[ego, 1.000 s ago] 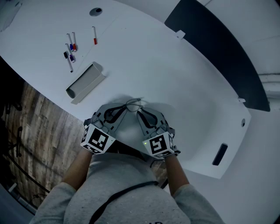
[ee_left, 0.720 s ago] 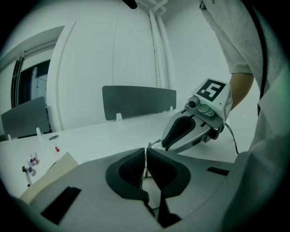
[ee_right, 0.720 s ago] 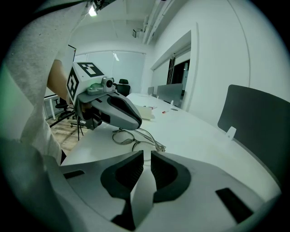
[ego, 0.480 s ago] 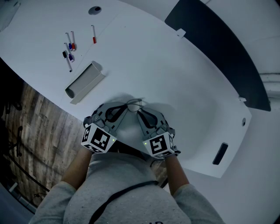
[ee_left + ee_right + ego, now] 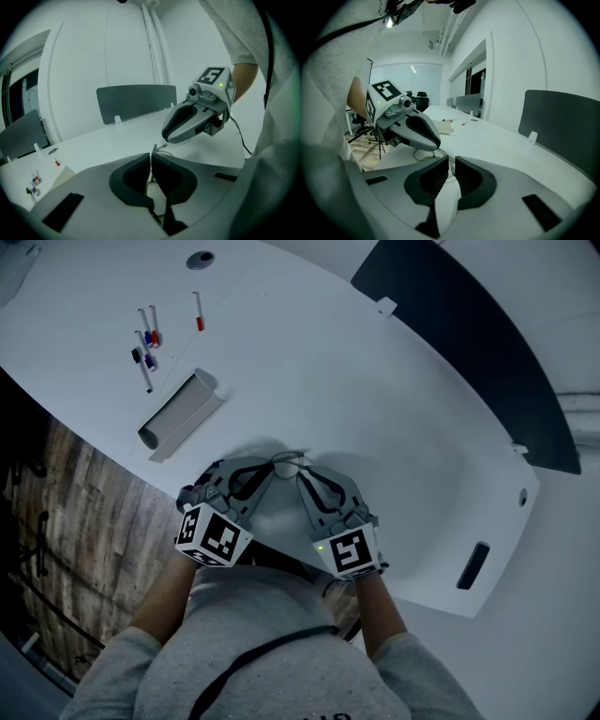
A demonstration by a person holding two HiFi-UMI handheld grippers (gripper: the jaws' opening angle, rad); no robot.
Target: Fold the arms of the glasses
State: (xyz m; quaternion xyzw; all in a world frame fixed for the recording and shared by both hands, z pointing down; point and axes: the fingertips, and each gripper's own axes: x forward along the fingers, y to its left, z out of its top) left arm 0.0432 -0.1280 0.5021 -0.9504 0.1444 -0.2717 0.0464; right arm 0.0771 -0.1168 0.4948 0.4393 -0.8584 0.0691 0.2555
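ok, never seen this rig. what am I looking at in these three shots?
No robot: a person holds a two-jaw gripper in each hand. The head view looks down from the person's head; the other two ride on the grippers, looking along their jaws. On the white table lie a grey case and some markers. The left gripper and right gripper meet at thin-framed glasses: the left's jaws are shut on them, the right's look pinched on them too.
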